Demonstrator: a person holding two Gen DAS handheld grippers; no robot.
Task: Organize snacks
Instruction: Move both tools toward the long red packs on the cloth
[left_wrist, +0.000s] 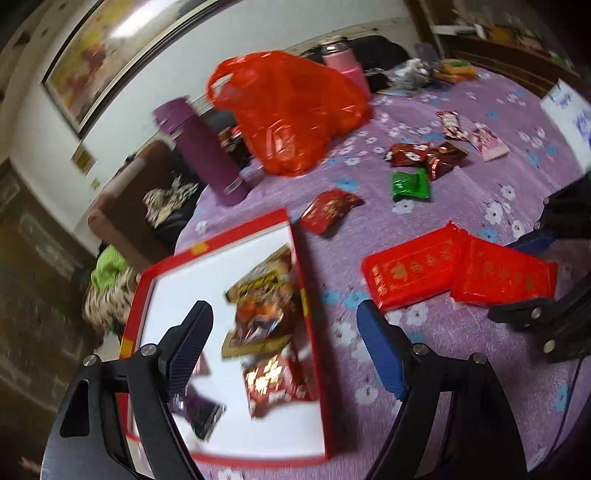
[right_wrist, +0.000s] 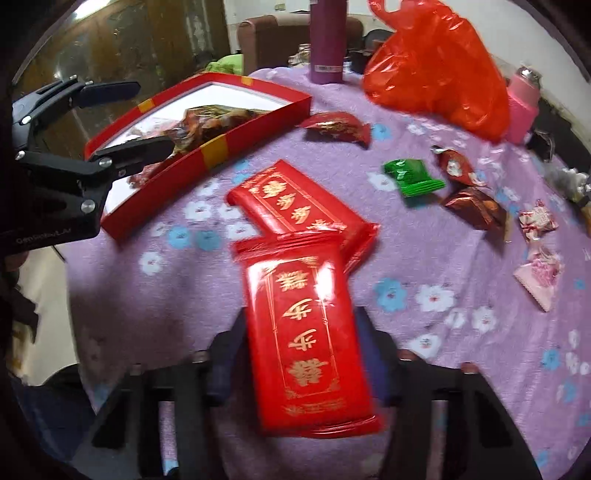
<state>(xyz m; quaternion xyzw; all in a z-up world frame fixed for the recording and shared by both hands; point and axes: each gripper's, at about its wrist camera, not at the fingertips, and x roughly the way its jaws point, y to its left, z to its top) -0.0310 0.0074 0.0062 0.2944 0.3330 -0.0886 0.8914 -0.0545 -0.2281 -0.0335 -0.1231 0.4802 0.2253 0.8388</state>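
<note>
The right gripper (right_wrist: 303, 354) had its jaws closed on the near flat red foil packet with gold lettering (right_wrist: 306, 347), which overlapped a second red packet (right_wrist: 299, 199) on the purple flowered tablecloth (right_wrist: 424, 240). I'd lift it straight up so the other one doesn't drag. The left gripper (left_wrist: 284, 332) hung wide and empty over the shallow red box (left_wrist: 310, 295) of snacks. Farther off lay a green wrapper (right_wrist: 413, 177) and an orange plastic bag (right_wrist: 436, 70).
</note>
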